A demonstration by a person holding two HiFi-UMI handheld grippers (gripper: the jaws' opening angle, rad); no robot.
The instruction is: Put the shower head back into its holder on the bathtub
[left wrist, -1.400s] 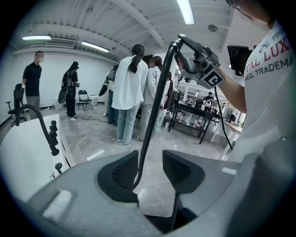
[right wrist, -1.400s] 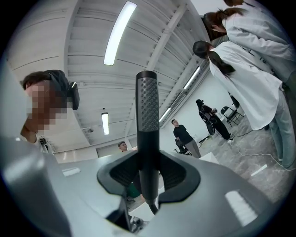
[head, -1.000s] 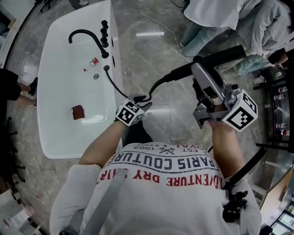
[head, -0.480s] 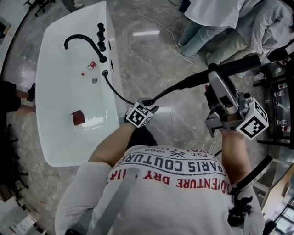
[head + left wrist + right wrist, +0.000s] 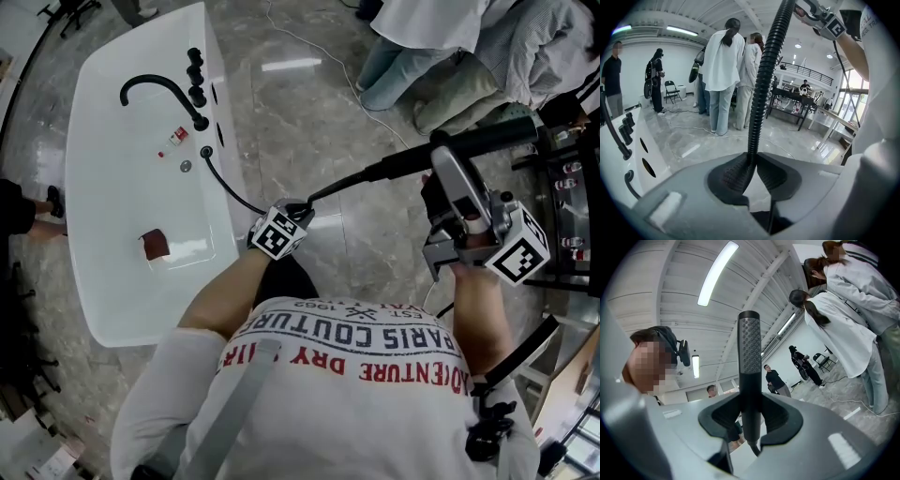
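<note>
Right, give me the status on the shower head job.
Done: the right gripper grips the shower head, well away from the tub. In hand: the left gripper has just been closing its jaws on the hose. Left: carry the head over and seat it back on the tub.

The jaws of the left gripper [image 5: 298, 210], wide a second ago, have just been closing. The hose [image 5: 761, 93] now sits pinched between them.
</note>
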